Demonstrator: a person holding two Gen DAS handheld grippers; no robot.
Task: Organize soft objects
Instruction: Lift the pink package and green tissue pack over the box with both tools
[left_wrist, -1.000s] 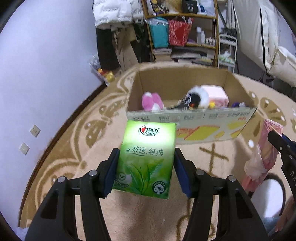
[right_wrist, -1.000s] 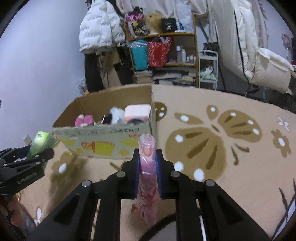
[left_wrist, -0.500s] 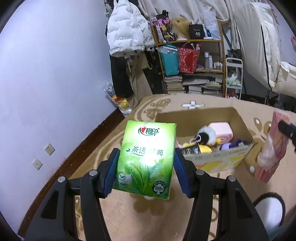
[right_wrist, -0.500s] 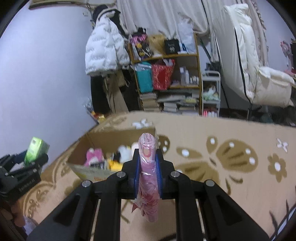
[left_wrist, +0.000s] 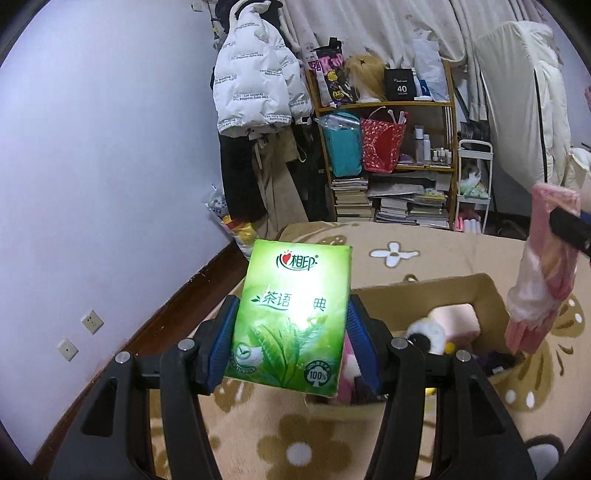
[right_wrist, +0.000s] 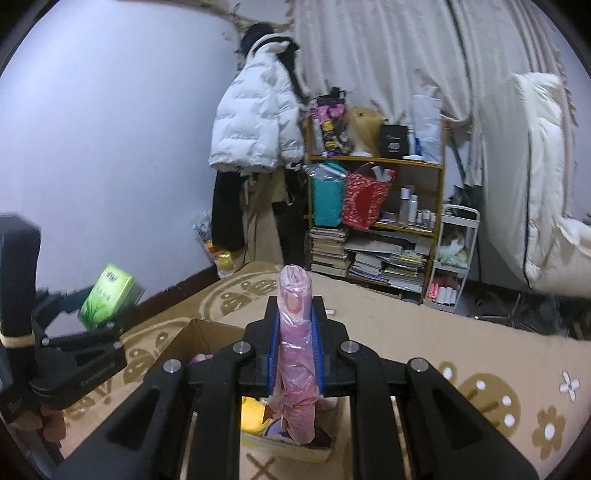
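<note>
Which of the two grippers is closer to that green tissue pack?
Left. The left gripper is clamped on the tissue pack, pads against both sides. The right gripper is off to one side, shut on a pink roll.

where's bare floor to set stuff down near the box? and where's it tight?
Free: carpet between the cardboard box and the bookshelf, and the stretch right of the box. Tight: the box interior, filled with soft toys, and the wall corner by the hanging white jacket, where bags sit.
</note>
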